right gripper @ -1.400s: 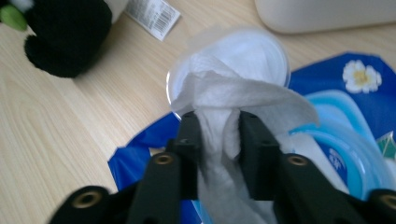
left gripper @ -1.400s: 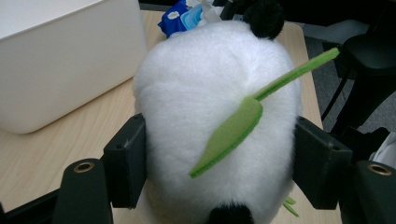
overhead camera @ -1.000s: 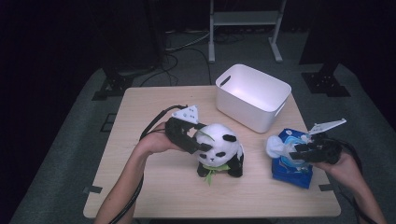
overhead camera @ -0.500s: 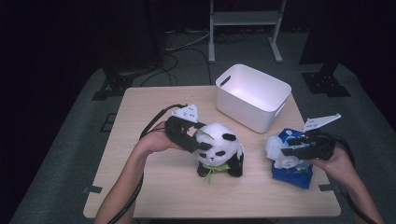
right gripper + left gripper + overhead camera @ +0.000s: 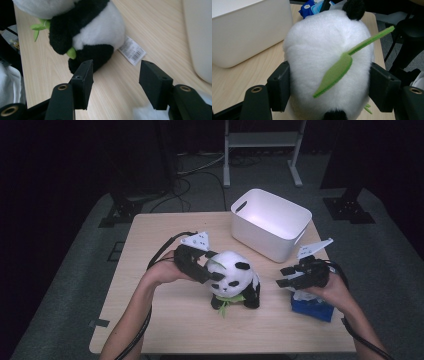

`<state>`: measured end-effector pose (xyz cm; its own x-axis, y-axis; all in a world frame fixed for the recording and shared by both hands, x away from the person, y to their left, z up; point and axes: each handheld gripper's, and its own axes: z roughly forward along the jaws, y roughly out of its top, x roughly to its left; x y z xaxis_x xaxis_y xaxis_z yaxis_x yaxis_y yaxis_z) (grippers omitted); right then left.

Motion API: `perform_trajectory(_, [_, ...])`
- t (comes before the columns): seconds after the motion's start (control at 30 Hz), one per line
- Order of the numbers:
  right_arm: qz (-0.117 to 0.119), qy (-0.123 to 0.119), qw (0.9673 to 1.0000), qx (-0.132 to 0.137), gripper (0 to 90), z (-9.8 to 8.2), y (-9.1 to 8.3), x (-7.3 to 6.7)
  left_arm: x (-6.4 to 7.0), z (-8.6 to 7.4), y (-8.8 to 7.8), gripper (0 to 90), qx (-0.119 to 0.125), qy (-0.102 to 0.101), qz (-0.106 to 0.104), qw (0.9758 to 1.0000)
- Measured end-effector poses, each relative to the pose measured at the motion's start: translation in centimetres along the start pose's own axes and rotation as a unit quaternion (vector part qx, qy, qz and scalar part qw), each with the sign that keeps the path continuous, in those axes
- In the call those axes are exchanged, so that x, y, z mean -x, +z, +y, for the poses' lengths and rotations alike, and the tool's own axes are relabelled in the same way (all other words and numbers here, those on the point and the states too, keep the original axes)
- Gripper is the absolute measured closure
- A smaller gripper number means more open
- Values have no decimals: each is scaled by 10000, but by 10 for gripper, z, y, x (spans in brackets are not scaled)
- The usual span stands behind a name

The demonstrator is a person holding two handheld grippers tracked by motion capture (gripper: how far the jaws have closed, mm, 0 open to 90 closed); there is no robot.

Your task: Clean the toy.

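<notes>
While the counter [image 5: 165, 330] is carrying everything, the white bin [image 5: 270, 222] is standing open at its far edge, presumably as a receptacle. The plush panda [image 5: 234, 281] is sitting mid-counter, its head being clamped by the left tool [image 5: 212, 272] to steady it. The right tool [image 5: 286, 277], jaws just having been opening with nothing between them, is pointing toward the panda's body.

bin [image 5: 247, 30]: cut by frame | tissue pack [image 5: 312, 306]: partly under hand [image 5: 332, 292]
</notes>
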<state>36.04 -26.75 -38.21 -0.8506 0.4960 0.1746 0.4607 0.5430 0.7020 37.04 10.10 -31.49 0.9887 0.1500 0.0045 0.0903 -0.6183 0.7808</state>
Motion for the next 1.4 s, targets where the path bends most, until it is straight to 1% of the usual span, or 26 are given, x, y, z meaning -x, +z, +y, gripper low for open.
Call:
perform_trajectory(0.17, [258,-112,9996,-4,426,13,21,-4,-1,-6,-5,282,-8,-45,26,10000])
perform_trajectory(0.33, [416,-236,9988,-139,412,25,42,-7,-3,-12,-12,280,-9,-107,70,9999])
perform_trajectory(0.37, [438,-251,9986,-162,408,27,46,-7,-3,-17,-16,280,18,-173,87,9998])
perform_trajectory(0.4, [483,-244,9984,-157,406,29,50,-6,-4,-18,-17,279,3,-168,95,9998])
perform_trajectory(0.47, [549,-221,9981,-183,404,32,56,-6,-4,-23,-21,278,35,-255,111,9996])
perform_trajectory(0.53, [647,-227,9975,-199,400,35,63,-6,-4,-27,-24,278,38,-282,116,9995])
perform_trajectory(0.57, [676,-253,9972,-213,394,37,67,-6,-5,-29,-26,277,13,-286,137,9995])
perform_trajectory(0.63, [738,-261,9967,-205,396,41,72,-7,-5,-34,-30,274,-17,-354,180,9992])
perform_trajectory(0.7, [825,-272,9961,-144,422,45,75,-8,-6,-37,-33,271,-19,-418,202,9989])
perform_trajectory(0.8, [884,-294,9956,-86,450,49,76,-9,-6,-41,-39,257,-90,-482,215,9986])
perform_trajectory(0.87, [862,-299,9958,-78,471,52,77,-11,-6,-42,-41,239,-140,-509,222,9984])
perform_trajectory(0.93, [853,-342,9957,-72,496,55,78,-13,-5,-42,-43,212,-157,-496,227,9984])
perform_trajectory(1.07, [796,-379,9959,-187,532,58,80,-18,-2,-41,-46,171,-216,-460,254,9984])
perform_trajectory(1.1, [791,-412,9958,-203,537,59,81,-19,-2,-41,-46,160,-215,-458,256,9984])
perform_trajectory(1.2, [788,-400,9958,-251,536,61,81,-21,0,-40,-47,115,-259,-431,313,9982])
perform_trajectory(1.3, [778,-404,9958,-263,542,62,81,-21,0,-39,-48,105,-314,-375,317,9983])
perform_trajectory(1.4, [749,-421,9959,-292,547,63,81,-22,1,-37,-51,101,-265,-342,273,9987])
